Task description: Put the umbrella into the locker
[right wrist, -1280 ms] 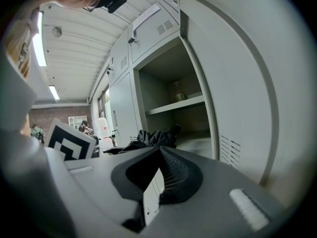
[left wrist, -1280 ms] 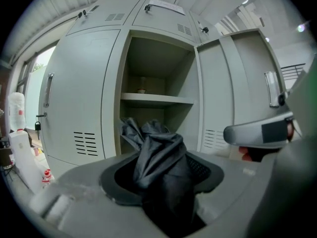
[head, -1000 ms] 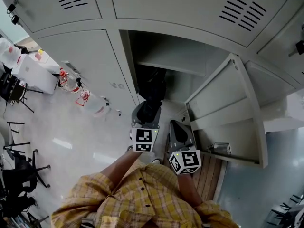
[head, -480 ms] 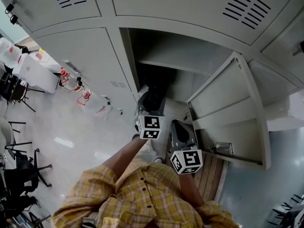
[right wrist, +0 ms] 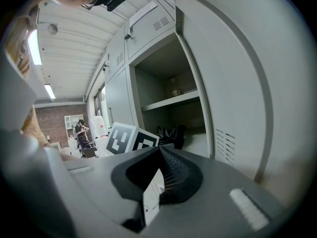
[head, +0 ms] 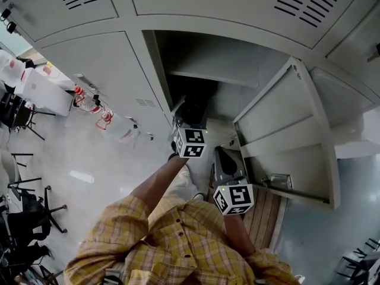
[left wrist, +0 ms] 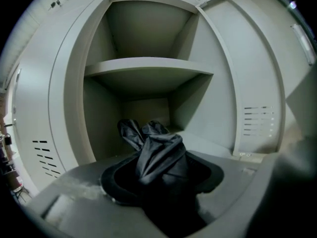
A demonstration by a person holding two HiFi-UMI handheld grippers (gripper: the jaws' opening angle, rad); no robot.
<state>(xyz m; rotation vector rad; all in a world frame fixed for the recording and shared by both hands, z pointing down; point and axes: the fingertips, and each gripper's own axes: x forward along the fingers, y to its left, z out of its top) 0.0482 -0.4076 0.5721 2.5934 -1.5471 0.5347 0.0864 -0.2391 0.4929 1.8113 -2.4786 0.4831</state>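
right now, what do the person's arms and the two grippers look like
The left gripper and right gripper are grey, each carrying a white cube with black square markers. Their fingers have black ribbed pads. The sleeves are yellow plaid, and the forearms are bare.

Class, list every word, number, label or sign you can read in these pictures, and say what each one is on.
No words or numbers can be read anywhere.
Marker cubes: black-and-white square patterns only, no letters.
Door plate on an upper locker: too blurred to read.
Bottles on the floor: red markings too small to read.
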